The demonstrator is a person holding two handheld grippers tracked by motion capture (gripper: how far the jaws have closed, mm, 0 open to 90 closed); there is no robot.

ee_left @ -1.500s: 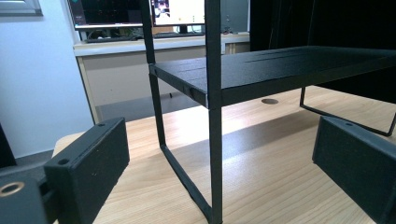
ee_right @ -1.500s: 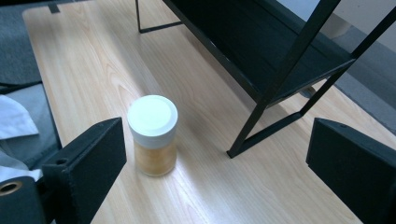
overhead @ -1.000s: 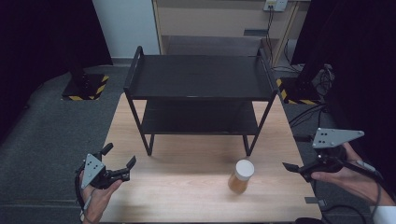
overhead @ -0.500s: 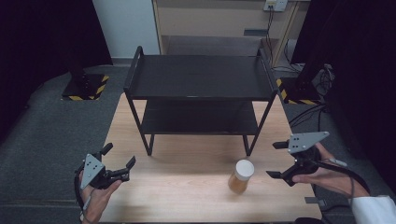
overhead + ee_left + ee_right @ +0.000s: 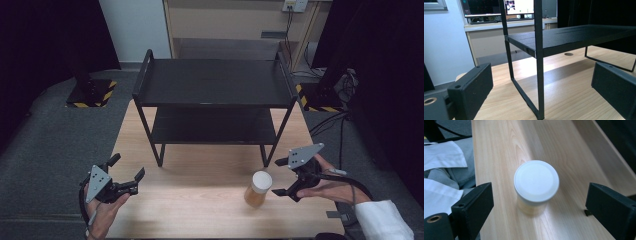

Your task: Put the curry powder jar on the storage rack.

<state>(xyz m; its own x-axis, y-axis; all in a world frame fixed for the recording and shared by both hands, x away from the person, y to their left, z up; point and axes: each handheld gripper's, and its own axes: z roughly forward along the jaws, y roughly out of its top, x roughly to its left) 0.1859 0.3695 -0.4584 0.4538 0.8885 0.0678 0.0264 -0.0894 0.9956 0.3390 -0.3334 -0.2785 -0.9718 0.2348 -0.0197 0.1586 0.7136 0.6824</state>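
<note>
An amber jar with a white lid (image 5: pixel 258 188) (image 5: pixel 536 185) stands upright on the wooden table (image 5: pixel 200 200), front right. My right gripper (image 5: pixel 278 176) is open just to the jar's right, jaws spread wide and pointing at it; the right gripper view has the jar between and beyond the jaws, untouched. At the table's front left corner my left gripper (image 5: pixel 127 174) is open and empty. It faces the black two-tier shelf rack (image 5: pixel 215 100) (image 5: pixel 564 40), whose front leg (image 5: pixel 539 75) rises close ahead.
The rack spans the table's back half, with a low shelf and a top shelf. Bare wood lies between the grippers in front of it. A white sleeve and grey cloth (image 5: pixel 446 170) lie along the near table edge in the right gripper view. Cables (image 5: pixel 345 85) trail at the right.
My right gripper has moved left and down toward the jar, from well to its right to just beside it. The left gripper and the jar have stayed put.
</note>
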